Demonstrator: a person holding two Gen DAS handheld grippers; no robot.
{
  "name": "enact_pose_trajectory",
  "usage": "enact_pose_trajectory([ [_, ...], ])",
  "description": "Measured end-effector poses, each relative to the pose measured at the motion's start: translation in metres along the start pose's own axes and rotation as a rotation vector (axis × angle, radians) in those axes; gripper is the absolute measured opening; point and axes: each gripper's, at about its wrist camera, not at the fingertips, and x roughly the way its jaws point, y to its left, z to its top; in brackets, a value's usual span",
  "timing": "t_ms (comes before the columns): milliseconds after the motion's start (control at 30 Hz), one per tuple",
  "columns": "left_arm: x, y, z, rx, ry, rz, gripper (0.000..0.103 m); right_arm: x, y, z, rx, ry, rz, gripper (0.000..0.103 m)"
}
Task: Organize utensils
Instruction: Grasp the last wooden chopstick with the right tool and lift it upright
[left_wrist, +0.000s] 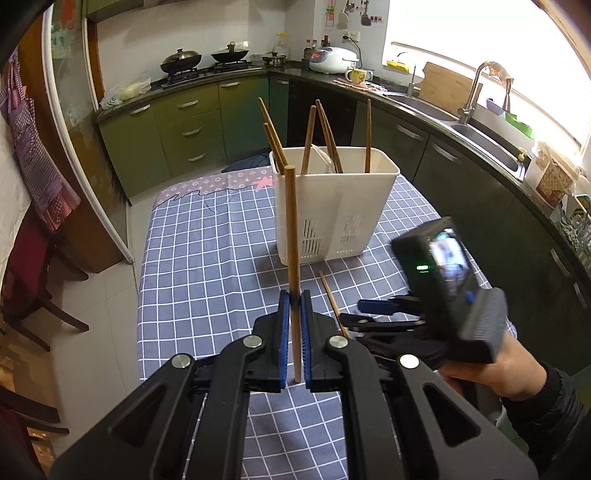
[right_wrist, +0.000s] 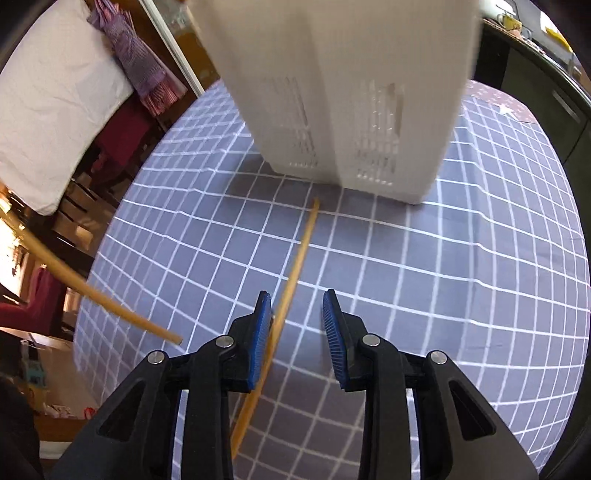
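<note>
The left claw (left_wrist: 294, 295) is clenched low on a stiff, light, likely slippery chopstick (left_wrist: 291, 229); the right claw (right_wrist: 297, 314) gapes, released, straddling another chopstick (right_wrist: 295, 266) on the worktop (right_wrist: 443, 277) before the white holder (right_wrist: 351, 92), best pinched mid-shaft.

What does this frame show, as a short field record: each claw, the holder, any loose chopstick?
left claw: shut on an upright chopstick
right claw: open, low over the tablecloth
loose chopstick: flat on the cloth, beside the right claw's left finger, tip near the holder's base
holder: white, upright, five chopsticks inside
step: one chopstick in hand, one yet to grasp
</note>
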Motion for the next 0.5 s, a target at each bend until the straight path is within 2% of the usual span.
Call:
enact_pose_trajectory([
  [267,0.001,0.001,0.002,0.010,-0.001,-0.010,0.006,0.016,0.015,0.009,-0.028,0.007,-0.110,0.028],
  [333,0.001,0.000,0.001,0.013,-0.002,-0.010,0.006,0.018,0.019,0.010,-0.052,-0.004,-0.159,0.019],
  [367,0.001,0.000,0.001,0.014,-0.002,-0.011,0.006,0.019,0.021,0.011,-0.059,-0.009,-0.172,0.017],
  [400,0.001,0.000,0.001,0.015,-0.002,-0.011,0.006,0.020,0.021,0.011,-0.059,-0.010,-0.170,0.011],
  [500,0.001,-0.001,0.001,0.017,-0.002,-0.013,0.006,0.019,0.018,0.013,-0.045,-0.008,-0.145,0.008],
])
